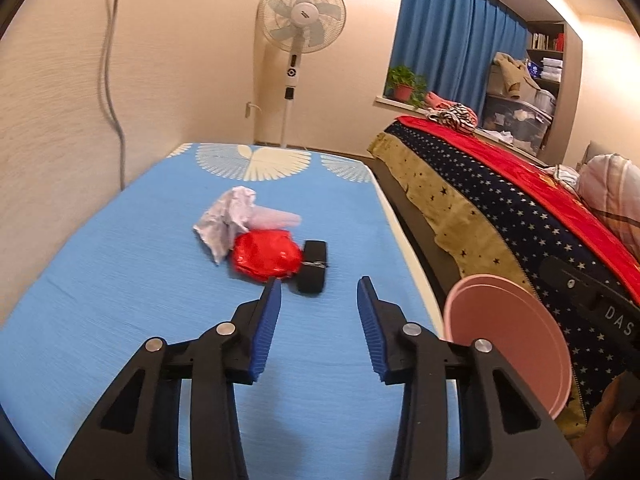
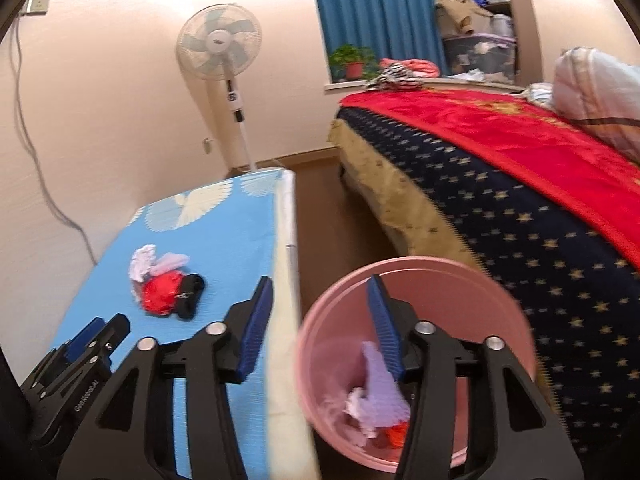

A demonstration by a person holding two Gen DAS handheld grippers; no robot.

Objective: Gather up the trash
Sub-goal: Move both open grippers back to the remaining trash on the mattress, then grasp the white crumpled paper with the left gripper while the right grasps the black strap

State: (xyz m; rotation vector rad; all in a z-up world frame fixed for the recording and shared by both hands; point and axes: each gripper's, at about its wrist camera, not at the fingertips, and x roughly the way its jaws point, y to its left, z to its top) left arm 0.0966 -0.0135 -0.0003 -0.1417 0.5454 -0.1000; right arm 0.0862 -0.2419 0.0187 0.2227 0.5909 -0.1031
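Observation:
Trash lies in a pile on the blue mat [image 1: 120,280]: a crumpled white paper [image 1: 228,220], a pale pink wrapper [image 1: 276,216], a red crumpled bag [image 1: 266,256] and a black strap-like object [image 1: 314,266]. My left gripper [image 1: 318,292] is open and empty, just short of the red bag. My right gripper [image 2: 320,296] is open and empty above the rim of a pink bin [image 2: 416,280] that holds a purple piece [image 2: 380,388], white paper and a red scrap. The pile also shows in the right wrist view [image 2: 164,288].
The pink bin [image 1: 508,340] stands on the floor between the mat and a bed [image 1: 500,208] with a starry blue cover and red blanket. A standing fan [image 1: 298,40] is beyond the mat. A cable hangs down the left wall [image 1: 108,60].

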